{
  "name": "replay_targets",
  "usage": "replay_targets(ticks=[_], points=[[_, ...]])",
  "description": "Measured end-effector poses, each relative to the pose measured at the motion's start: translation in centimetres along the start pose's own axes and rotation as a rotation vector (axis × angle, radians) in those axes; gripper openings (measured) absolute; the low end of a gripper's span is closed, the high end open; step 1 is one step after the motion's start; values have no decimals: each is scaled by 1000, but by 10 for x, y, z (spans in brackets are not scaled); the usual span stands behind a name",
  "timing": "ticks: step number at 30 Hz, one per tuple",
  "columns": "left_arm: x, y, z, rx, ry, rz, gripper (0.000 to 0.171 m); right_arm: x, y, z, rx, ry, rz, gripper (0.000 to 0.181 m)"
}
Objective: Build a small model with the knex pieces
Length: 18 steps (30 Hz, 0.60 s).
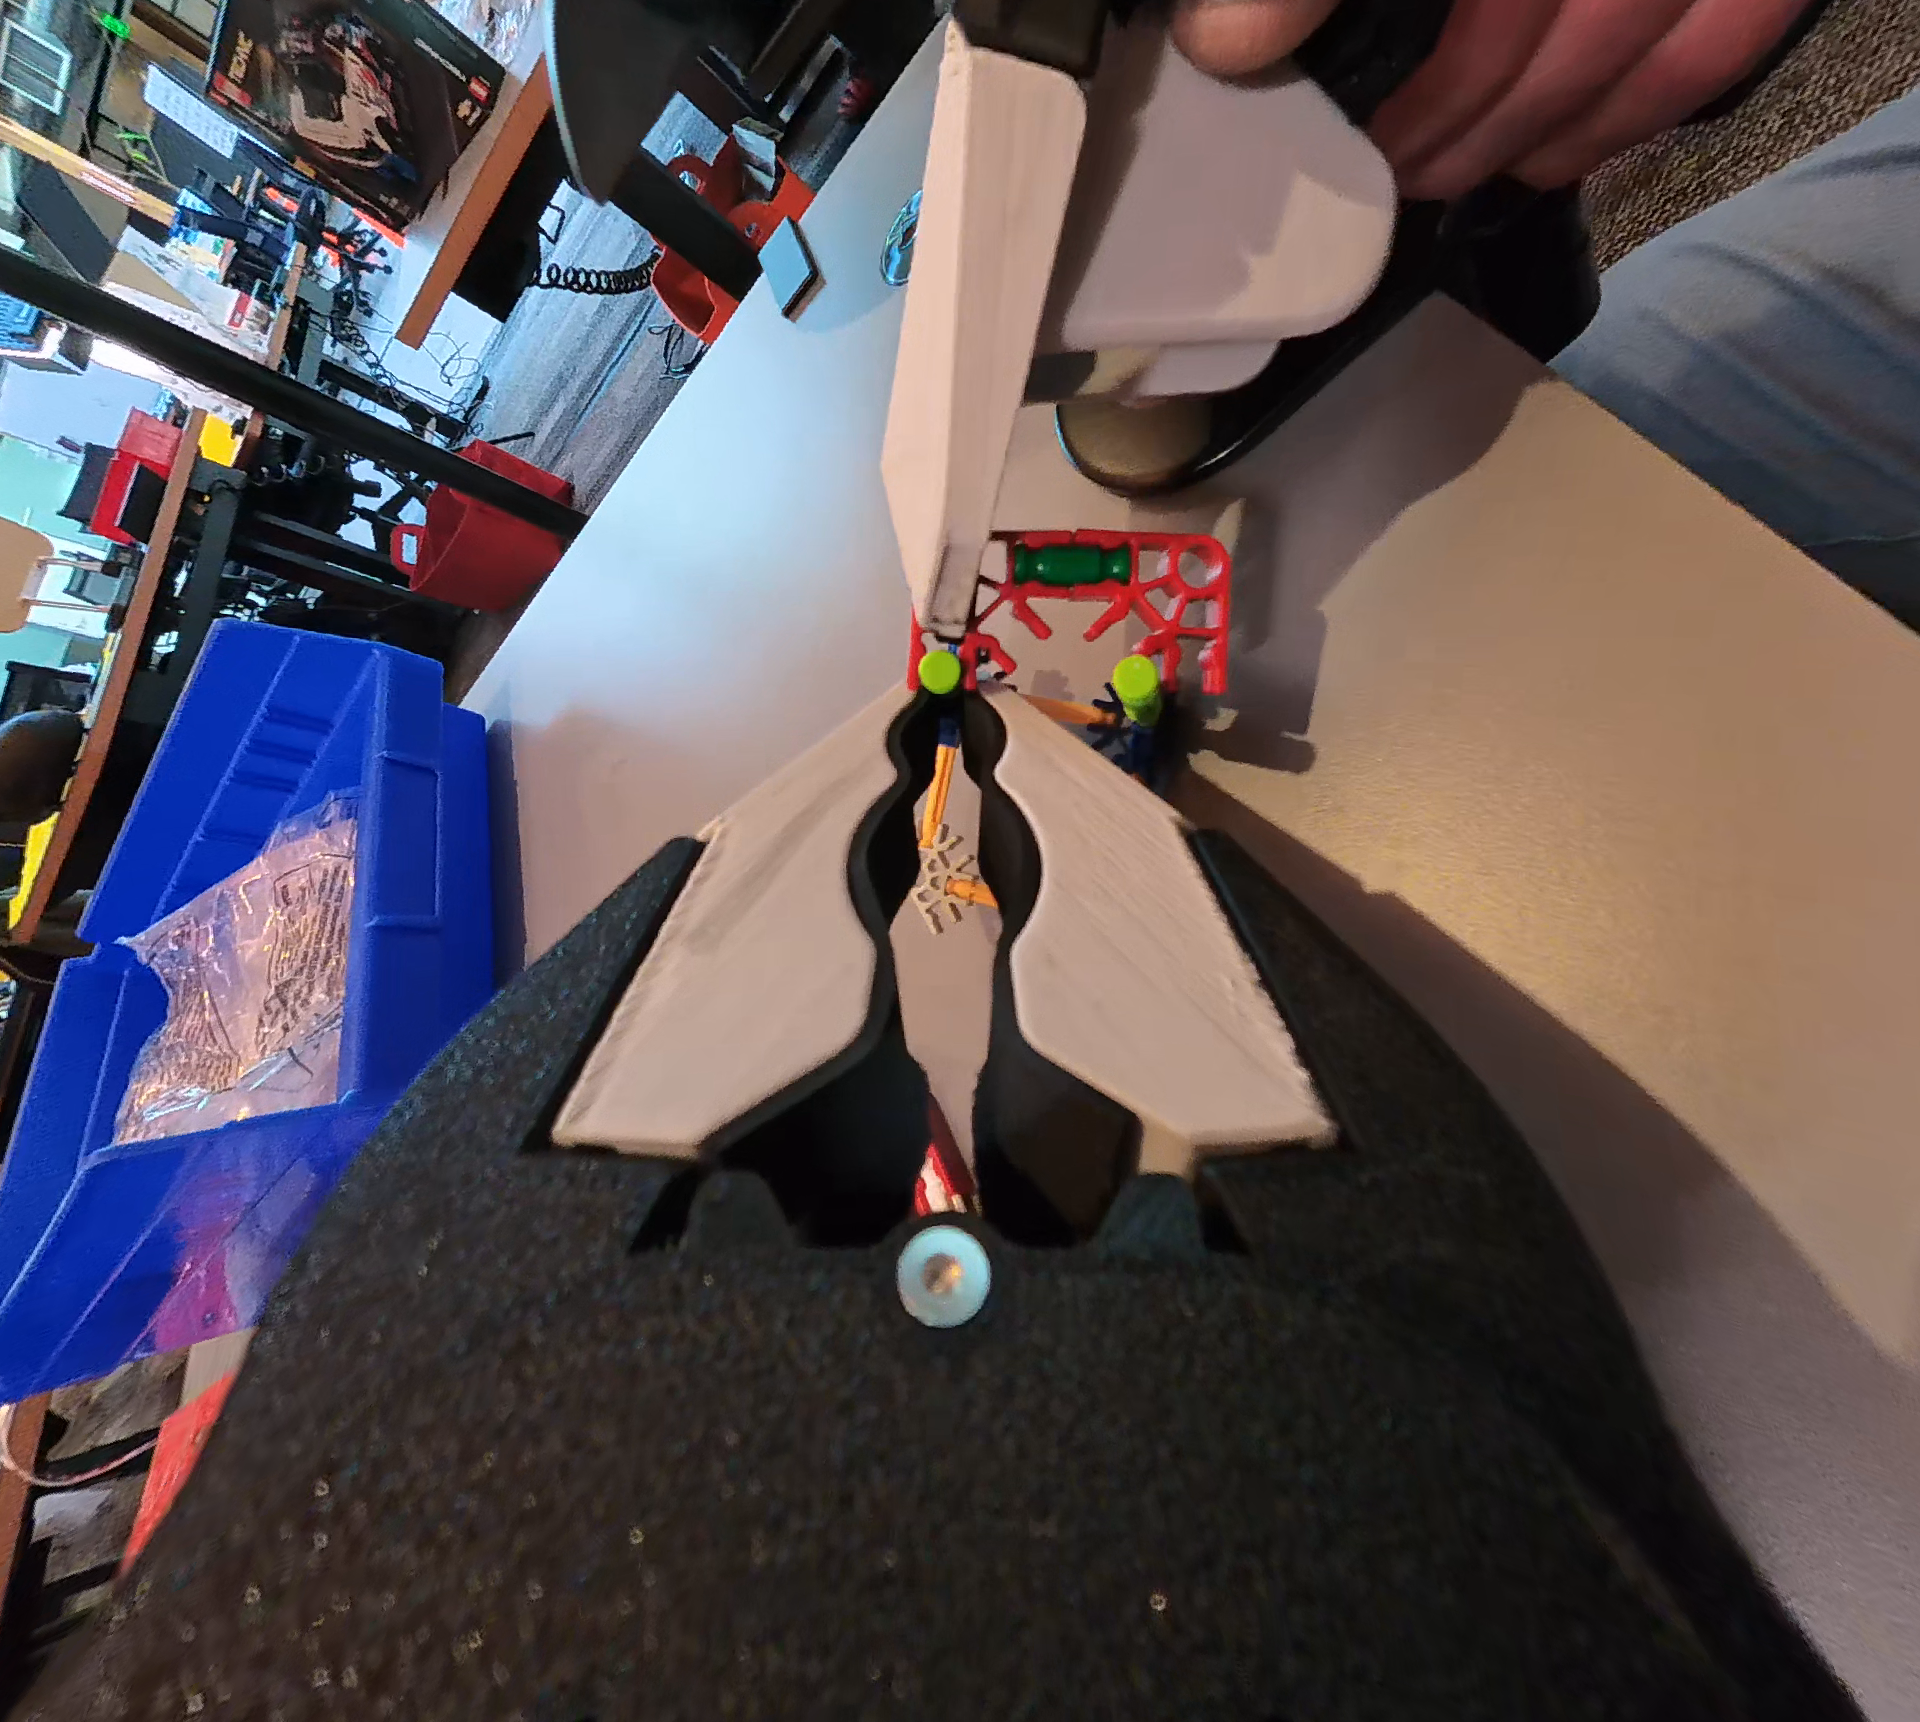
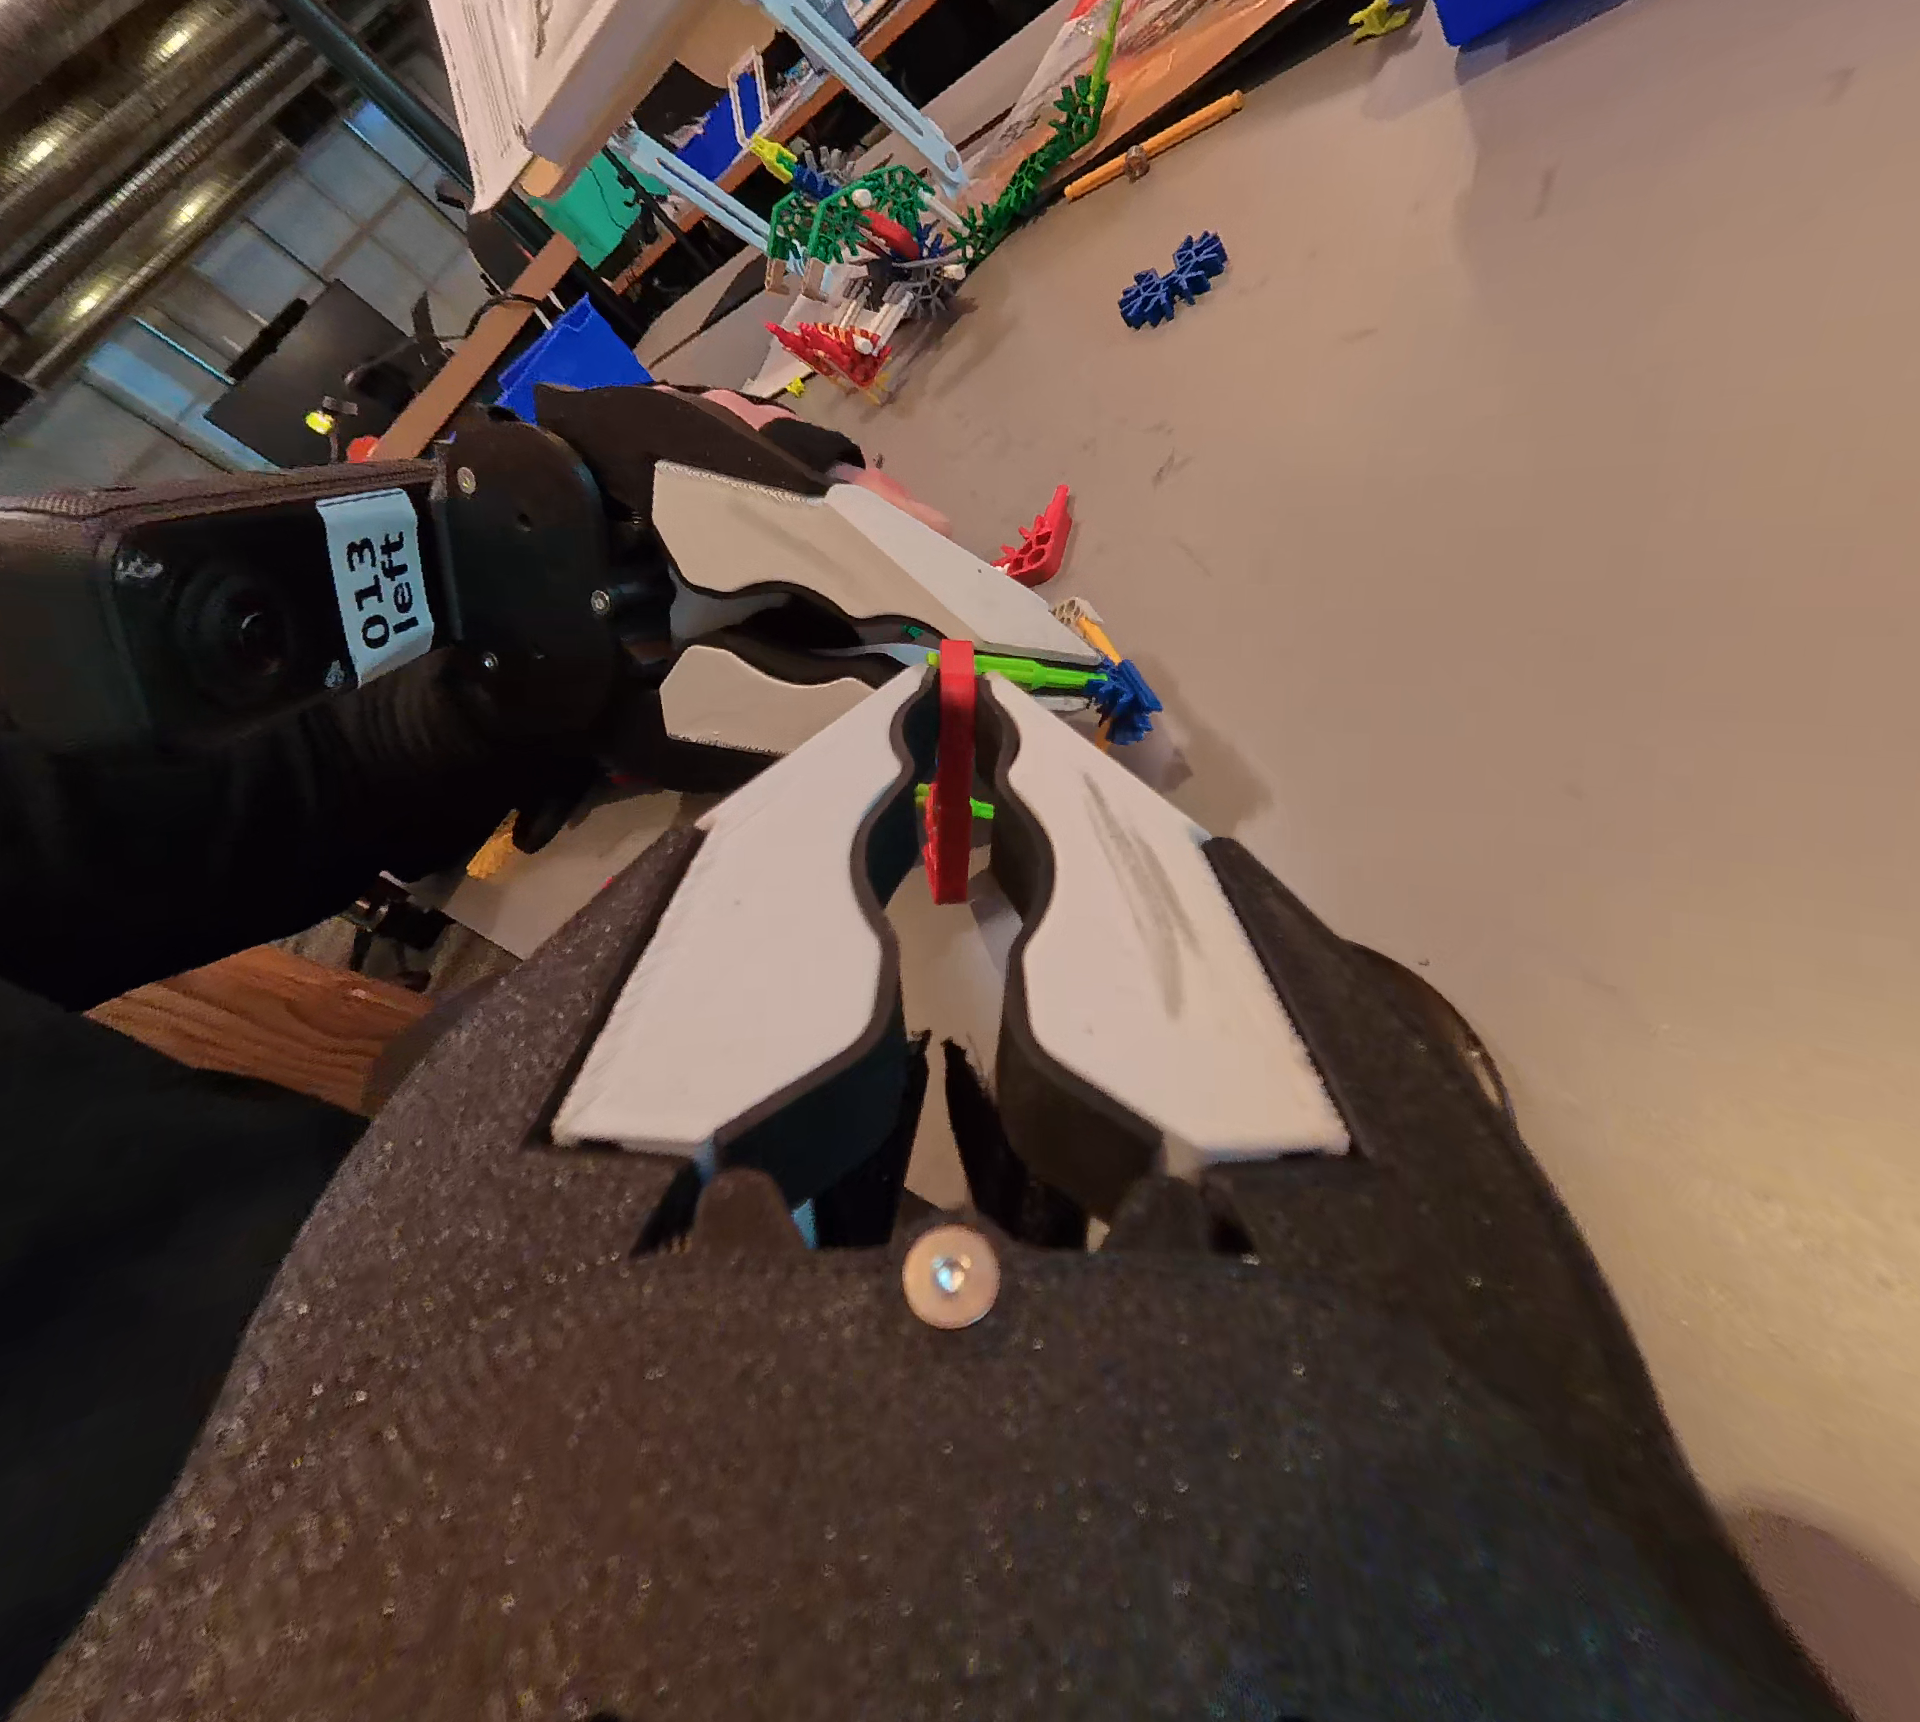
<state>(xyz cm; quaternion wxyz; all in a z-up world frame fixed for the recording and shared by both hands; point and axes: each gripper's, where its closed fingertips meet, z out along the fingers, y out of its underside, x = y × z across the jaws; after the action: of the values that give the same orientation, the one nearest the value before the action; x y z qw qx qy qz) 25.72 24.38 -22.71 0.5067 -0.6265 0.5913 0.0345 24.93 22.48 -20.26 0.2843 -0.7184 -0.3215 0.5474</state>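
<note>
Beside the matt grey table [image 2: 1558, 633], finely ridged white plastic fingers [image 1: 790, 924] are set in a grainy, rough black housing [image 1: 935, 1464]. Glossy moulded plastic is seen in the blue bin [image 1: 260, 841] and red connector [image 2: 951, 779]. Crinkled clear film [image 1: 239, 976] lies inside the bin.

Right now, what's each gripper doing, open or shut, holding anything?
Left gripper: shut on the bright green plastic rod of the small toy assembly.
Right gripper: shut on the flat red plastic connector.

blue bin [image 1: 260, 841], toy box [image 1: 343, 62], loose blue connectors [image 2: 1174, 282]
</note>
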Motion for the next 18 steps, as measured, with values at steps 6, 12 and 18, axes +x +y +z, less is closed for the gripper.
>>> replay_targets(ticks=[6, 12, 18], points=[[3, 5, 3, -28, 13, 10, 0, 3, 4, 3, -58, 35, -41, 4], [6, 9, 5, -47, 30, 4, 0, 7, 7, 5, -68, 30, -24, 4], [3, 11, 5, -42, 51, -21, 0, 8, 3, 6, -86, -12, 44, 5]])
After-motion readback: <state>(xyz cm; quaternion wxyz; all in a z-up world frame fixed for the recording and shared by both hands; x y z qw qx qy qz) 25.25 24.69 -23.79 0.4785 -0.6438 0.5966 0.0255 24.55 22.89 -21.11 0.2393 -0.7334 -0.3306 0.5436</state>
